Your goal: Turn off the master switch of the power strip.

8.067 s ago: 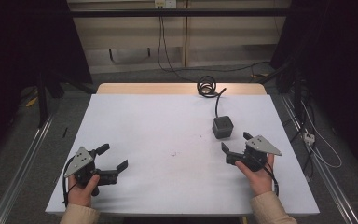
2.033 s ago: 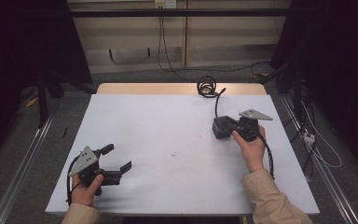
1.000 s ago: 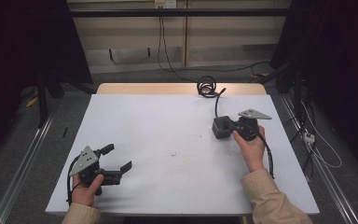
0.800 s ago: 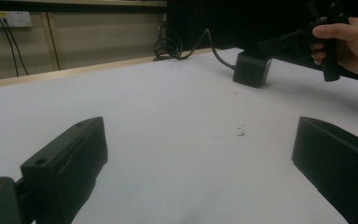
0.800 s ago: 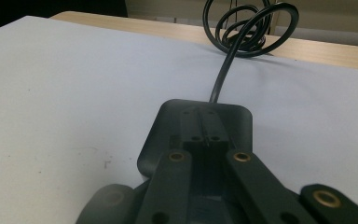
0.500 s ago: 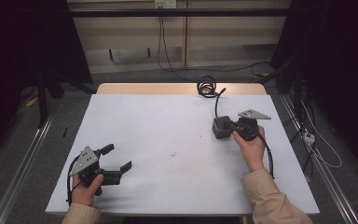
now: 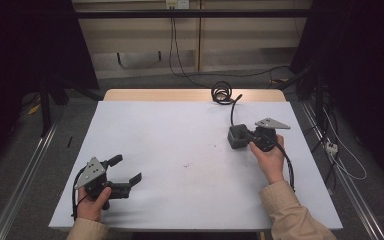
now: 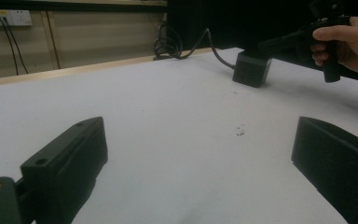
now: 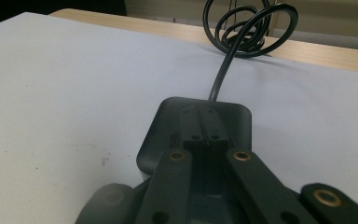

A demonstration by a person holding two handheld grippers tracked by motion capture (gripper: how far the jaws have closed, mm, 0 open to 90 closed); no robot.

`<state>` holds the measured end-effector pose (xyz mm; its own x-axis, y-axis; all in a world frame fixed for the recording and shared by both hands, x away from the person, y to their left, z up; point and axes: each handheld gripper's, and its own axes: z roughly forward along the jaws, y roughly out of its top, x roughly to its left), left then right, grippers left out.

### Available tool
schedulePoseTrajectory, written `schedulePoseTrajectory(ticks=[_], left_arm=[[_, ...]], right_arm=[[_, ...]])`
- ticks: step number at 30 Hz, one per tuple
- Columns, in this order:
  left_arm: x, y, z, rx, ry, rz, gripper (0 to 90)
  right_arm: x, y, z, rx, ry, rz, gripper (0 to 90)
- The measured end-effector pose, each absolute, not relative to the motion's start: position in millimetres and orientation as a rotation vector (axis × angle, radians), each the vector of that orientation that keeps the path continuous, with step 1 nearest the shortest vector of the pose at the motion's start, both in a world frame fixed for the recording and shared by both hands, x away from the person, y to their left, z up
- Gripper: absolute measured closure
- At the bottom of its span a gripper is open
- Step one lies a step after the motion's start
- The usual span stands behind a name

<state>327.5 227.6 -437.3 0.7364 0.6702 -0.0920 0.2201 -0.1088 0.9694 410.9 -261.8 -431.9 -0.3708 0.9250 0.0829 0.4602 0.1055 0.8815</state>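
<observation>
Left claw (image 7: 128,170) open, right claw (image 7: 250,138) seemingly shut

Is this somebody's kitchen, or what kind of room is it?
Not a kitchen; it looks like a lab or workshop. A person holds a gripper in each hand over a plain white table, a dark box trails a coiled black cable, and more wires run across the floor.

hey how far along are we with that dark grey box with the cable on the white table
Done: the right tool has reached the dark grey square box, jaws closed together over its top, seen in the right gripper view. In hand: the box sits on the white table, not lifted. Left: moving it; its coiled black cable lies behind. The left tool waits open.
</observation>
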Motion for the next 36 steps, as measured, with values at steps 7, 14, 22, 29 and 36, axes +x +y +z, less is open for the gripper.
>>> schedulePoseTrajectory(ticks=[7, 14, 22, 29, 36], left_arm=[[327.5, 226.0, -437.8, 1.676, 0.721, 0.437, 3.4], [327.8, 225.9, -438.1, 1.680, 0.721, 0.439, 3.4], [327.6, 225.8, -437.9, 1.678, 0.721, 0.439, 3.4], [327.4, 225.2, -437.8, 1.680, 0.720, 0.438, 3.4], [327.3, 225.0, -437.9, 1.678, 0.720, 0.438, 3.4]], right_arm=[[410.6, -262.0, -432.5, 1.340, 1.885, 1.214, 90.0], [410.5, -262.2, -432.5, 1.350, 1.883, 1.217, 90.0], [410.6, -262.2, -432.4, 1.347, 1.886, 1.216, 90.0], [410.7, -261.6, -432.0, 1.338, 1.890, 1.205, 90.0], [410.5, -260.8, -431.9, 1.330, 1.893, 1.195, 90.0]])
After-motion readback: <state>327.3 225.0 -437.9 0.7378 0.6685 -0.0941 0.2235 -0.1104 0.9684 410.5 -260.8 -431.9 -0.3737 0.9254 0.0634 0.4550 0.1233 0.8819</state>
